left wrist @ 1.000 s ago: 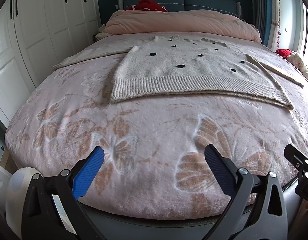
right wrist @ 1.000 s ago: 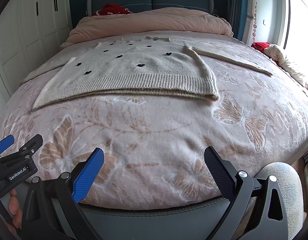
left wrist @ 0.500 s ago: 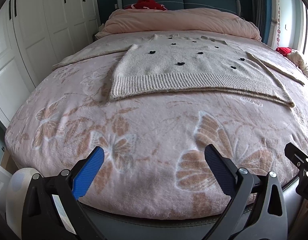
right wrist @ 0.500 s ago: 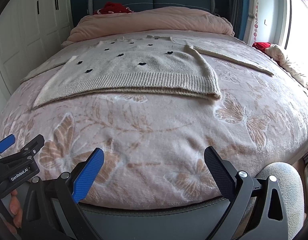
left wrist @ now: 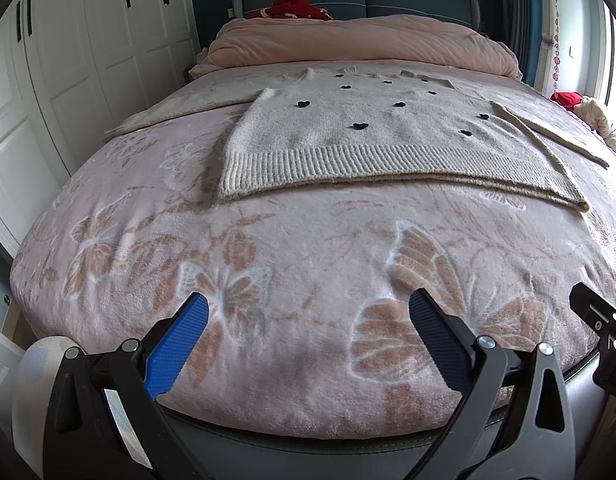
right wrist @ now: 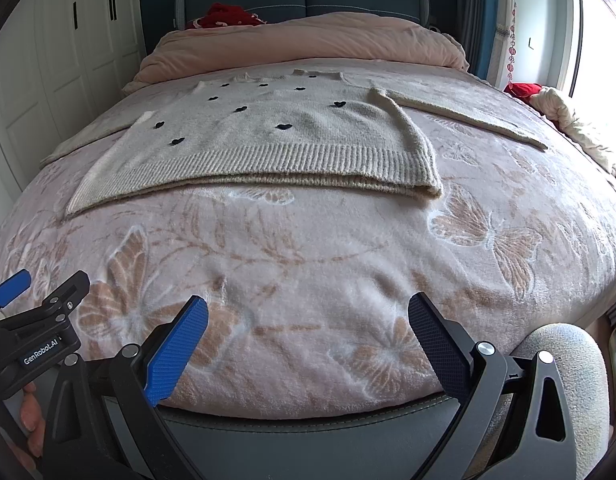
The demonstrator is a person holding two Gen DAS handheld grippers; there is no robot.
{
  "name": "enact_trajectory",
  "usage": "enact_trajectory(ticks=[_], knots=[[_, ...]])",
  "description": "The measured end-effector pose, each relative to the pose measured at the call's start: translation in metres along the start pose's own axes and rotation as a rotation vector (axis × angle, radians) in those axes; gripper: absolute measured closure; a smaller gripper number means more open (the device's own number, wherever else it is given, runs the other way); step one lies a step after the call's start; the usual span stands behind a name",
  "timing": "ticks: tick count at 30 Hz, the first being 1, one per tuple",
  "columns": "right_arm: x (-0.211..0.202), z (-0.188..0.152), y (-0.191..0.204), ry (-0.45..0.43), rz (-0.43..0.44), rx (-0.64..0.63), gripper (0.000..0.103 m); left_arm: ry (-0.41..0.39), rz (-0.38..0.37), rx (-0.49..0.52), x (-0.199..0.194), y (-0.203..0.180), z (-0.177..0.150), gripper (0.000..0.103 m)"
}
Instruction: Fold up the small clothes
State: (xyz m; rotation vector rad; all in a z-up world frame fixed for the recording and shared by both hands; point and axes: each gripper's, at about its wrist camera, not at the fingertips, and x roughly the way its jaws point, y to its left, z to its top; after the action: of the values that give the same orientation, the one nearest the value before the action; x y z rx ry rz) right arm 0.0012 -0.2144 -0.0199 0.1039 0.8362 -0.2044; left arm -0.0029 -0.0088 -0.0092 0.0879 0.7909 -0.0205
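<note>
A cream knitted sweater with small black hearts lies flat in the middle of the bed, ribbed hem toward me and both sleeves spread out to the sides. Its right sleeve stretches toward the window side. My left gripper hovers open over the foot of the bed, well short of the hem, with nothing between its fingers. My right gripper is likewise open and empty at the bed's near edge. The left gripper's body shows at the lower left of the right wrist view.
A pink butterfly-print blanket covers the bed, with a folded pink duvet at the headboard. White wardrobe doors stand on the left. Red and cream clothes lie at the right edge by the window.
Both grippers have moved slightly forward toward the sweater, so the bed and sweater look a little nearer and lower in view. Both stay open.
</note>
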Motion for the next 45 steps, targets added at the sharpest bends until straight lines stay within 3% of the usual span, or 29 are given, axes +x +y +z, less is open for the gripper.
enact_trajectory(ticks=[45], knots=[[0.0044, -0.0012, -0.0003, 0.013, 0.001, 0.005, 0.005, -0.001, 0.003, 0.004, -0.0001, -0.0011, -0.0009, 0.005]])
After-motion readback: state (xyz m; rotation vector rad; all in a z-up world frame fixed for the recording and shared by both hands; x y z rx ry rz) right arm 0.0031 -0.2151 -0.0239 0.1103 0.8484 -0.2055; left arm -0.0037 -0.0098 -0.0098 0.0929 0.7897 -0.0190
